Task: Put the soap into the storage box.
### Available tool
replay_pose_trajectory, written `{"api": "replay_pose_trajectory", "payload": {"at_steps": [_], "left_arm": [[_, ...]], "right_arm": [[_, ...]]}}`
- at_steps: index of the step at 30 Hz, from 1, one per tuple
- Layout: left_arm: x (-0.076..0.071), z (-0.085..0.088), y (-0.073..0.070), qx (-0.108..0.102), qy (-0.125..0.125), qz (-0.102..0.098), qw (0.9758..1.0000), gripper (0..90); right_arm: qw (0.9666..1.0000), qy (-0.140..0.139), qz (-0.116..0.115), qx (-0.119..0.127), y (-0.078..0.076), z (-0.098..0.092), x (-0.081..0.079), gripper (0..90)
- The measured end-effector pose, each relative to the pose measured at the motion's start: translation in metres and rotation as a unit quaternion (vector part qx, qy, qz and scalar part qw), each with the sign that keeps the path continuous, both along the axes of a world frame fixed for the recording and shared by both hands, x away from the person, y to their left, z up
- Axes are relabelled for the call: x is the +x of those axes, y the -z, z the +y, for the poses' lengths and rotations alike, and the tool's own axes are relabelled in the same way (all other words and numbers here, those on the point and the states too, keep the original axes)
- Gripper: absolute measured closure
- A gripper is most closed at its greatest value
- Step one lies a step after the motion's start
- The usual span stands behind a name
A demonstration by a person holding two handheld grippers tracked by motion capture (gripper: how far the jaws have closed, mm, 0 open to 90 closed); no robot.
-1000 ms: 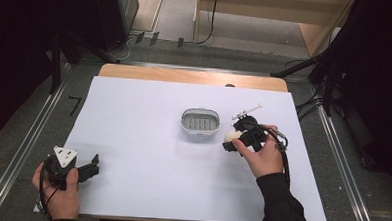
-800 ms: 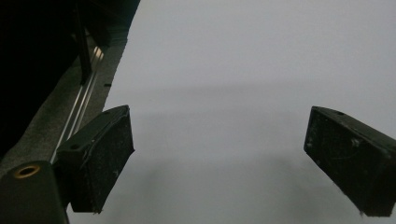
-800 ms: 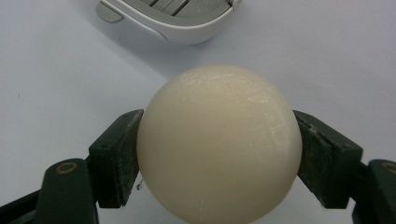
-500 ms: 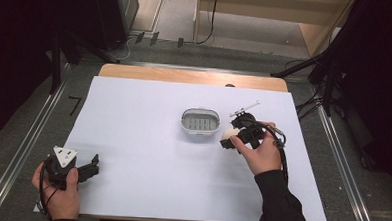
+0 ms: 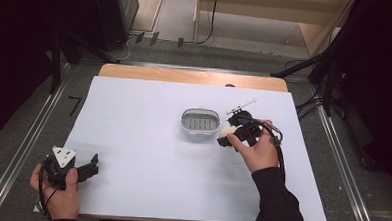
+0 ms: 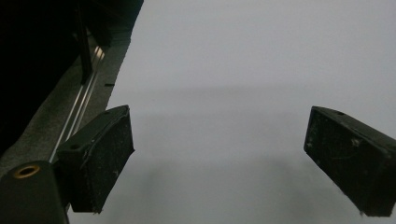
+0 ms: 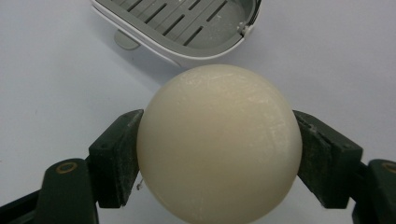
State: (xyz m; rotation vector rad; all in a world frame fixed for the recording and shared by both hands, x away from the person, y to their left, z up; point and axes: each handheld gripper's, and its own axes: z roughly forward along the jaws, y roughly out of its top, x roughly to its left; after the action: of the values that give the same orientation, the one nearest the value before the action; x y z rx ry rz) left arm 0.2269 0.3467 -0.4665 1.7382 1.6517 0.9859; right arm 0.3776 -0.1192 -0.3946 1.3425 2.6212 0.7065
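A person is working at a table covered in a white sheet (image 5: 147, 138), holding a set of two-jaw tongs in each hand. The right gripper (image 7: 219, 149) is clamping a cream-coloured soap bar (image 7: 219, 144) between its two black pads, one pressing on each side — a side grip that is keeping the smooth, rounded bar from slipping. Just ahead of these jaws a grey soap dish (image 7: 187, 28) with a slotted floor is lying open and empty, so the bar is probably being carried toward it; the slots would let water drain. From above, the bar (image 5: 226, 132) is sitting just beside the dish (image 5: 200, 122), not yet over it. The left gripper (image 6: 219, 163) is resting well apart near the table's corner, jaws spread wide with nothing between them — it is likely waiting, out of the way.
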Motion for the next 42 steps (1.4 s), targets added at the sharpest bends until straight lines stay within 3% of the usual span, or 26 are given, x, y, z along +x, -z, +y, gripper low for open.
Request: {"api": "replay_pose_trajectory", "payload": {"at_steps": [20, 42], "left_arm": [[0.0, 0.0, 0.0, -0.001, 0.001, 0.001, 1.0, 8.8], [0.001, 0.0, 0.0, -0.003, 0.001, 0.004, 1.0, 8.9]], "right_arm": [[0.9998, -0.018, -0.003, -0.011, -0.019, 0.023, 0.015, 24.0], [0.9994, -0.033, -0.001, -0.002, -0.018, 0.054, 0.037, 24.0]]}}
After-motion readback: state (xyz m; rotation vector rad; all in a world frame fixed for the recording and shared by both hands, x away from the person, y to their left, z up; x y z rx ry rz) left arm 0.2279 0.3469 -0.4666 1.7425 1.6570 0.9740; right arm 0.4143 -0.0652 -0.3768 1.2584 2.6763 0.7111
